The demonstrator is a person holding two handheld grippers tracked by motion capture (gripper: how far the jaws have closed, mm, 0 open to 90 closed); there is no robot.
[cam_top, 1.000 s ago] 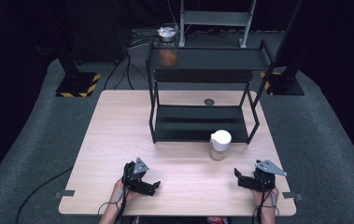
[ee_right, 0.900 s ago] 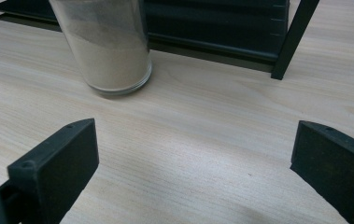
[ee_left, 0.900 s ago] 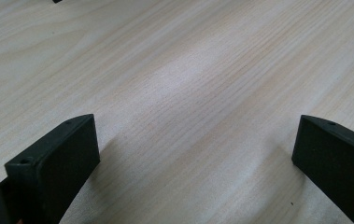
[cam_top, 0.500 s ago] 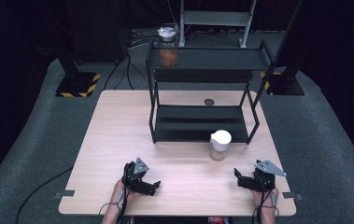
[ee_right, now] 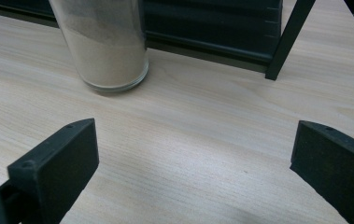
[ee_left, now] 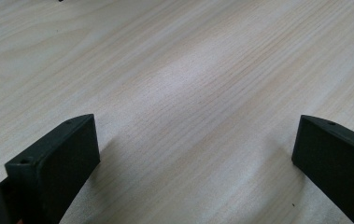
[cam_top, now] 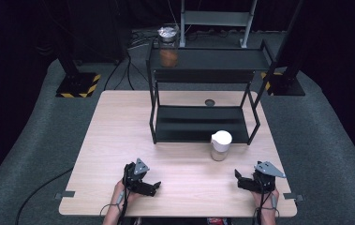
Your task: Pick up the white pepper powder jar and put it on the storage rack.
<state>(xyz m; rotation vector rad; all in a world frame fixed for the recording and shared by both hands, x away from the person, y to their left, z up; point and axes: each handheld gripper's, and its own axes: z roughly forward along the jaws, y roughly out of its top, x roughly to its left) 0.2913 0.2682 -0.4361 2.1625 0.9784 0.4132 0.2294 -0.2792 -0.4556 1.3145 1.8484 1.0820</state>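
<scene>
- The jar (cam_top: 221, 145) with the white lid stands upright on the table (cam_top: 119, 140), just in front of the black shelf rack (cam_top: 198, 124), toward the rack's right front leg.
- In the right gripper view the jar (ee_right: 104, 44) is glass and holds pale powder; it stands beyond the jaws, apart from them.
- The right gripper (cam_top: 241, 180) rests near the table's front edge, in front of the jar and a little to its right, jaws wide apart with nothing between them.
- The left gripper (cam_top: 152, 187) lies near the front edge too, well to the left of the jar, jaws spread over bare wood.
- A second jar (cam_top: 168, 47) with brown contents stands on the rack's top shelf, at its left end.
</scene>
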